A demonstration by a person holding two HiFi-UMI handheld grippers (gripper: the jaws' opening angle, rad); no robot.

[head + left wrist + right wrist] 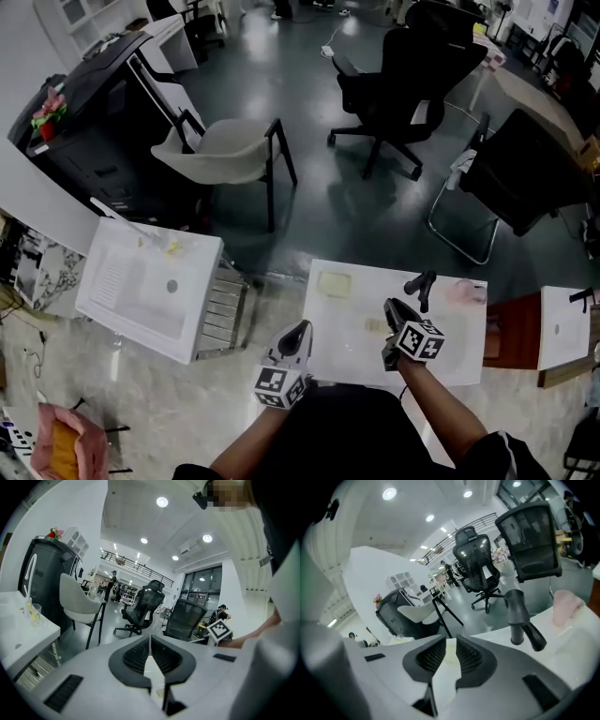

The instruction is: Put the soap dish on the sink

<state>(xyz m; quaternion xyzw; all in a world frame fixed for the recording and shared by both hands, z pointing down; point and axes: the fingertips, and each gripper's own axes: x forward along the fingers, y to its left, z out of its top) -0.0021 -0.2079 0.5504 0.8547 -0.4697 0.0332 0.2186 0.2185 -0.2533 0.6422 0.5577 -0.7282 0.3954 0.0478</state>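
soap dish: the pale yellowish soap dish [334, 284] is already sitting flat on the white sink [450, 352], up in its far left corner, and nothing's touching it

left gripper: the left gripper [300, 330] hangs over the near left edge of the sink with its tips pressed together and nothing in them, well short of the dish

right gripper: the right gripper [390, 307] is over the middle of the sink with its jaws just a sliver apart, no grip on anything, only pale sink surface showing through the gap

faucet: a black faucet [422, 286] stands just beyond the right gripper, toward the back edge

pink thing: a soft-looking pink lump [466, 292] sits to the right of the faucet, can't tell what it is

around: a second white basin [122, 300] is off to the left, with a beige chair [220, 150] behind it
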